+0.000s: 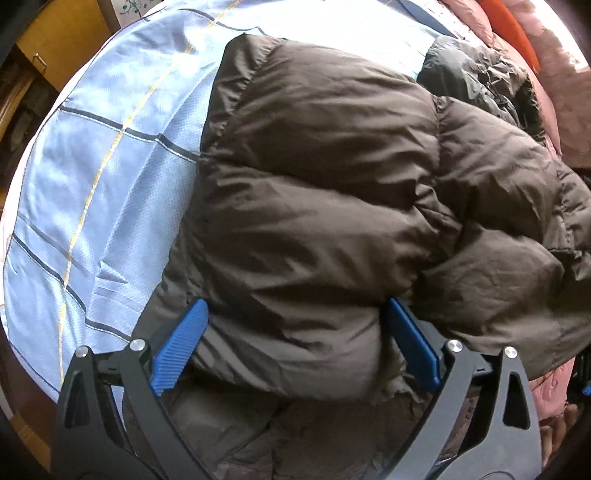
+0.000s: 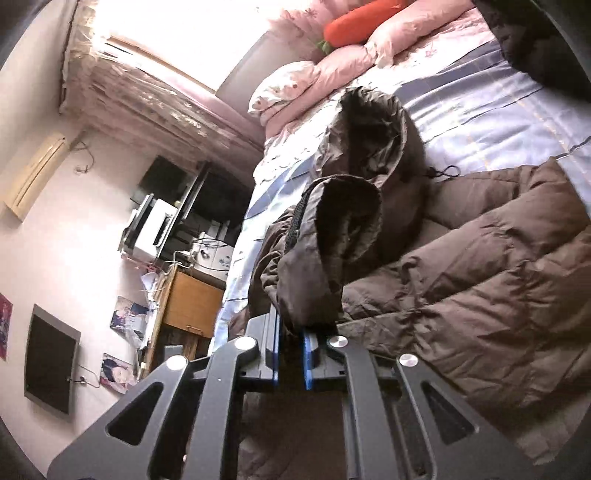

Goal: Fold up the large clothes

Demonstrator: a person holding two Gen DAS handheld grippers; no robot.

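Observation:
A brown puffer jacket [image 1: 332,192] lies on a light blue bedsheet [image 1: 103,177]. My left gripper [image 1: 295,314] is open, its blue pads [image 1: 181,347] on either side of a thick fold of the jacket, which bulges between them. In the right wrist view my right gripper [image 2: 291,332] is shut on the jacket's collar edge [image 2: 314,280], lifting it above the bed; the hood [image 2: 373,125] hangs beyond it. The jacket's body [image 2: 480,280] spreads to the right on the sheet [image 2: 498,107].
Pink bedding [image 2: 332,62] and an orange pillow [image 2: 362,18] lie at the bed's far end. A black garment [image 1: 476,77] lies past the jacket. A wooden cabinet [image 2: 192,302] and shelves with electronics [image 2: 166,218] stand beside the bed.

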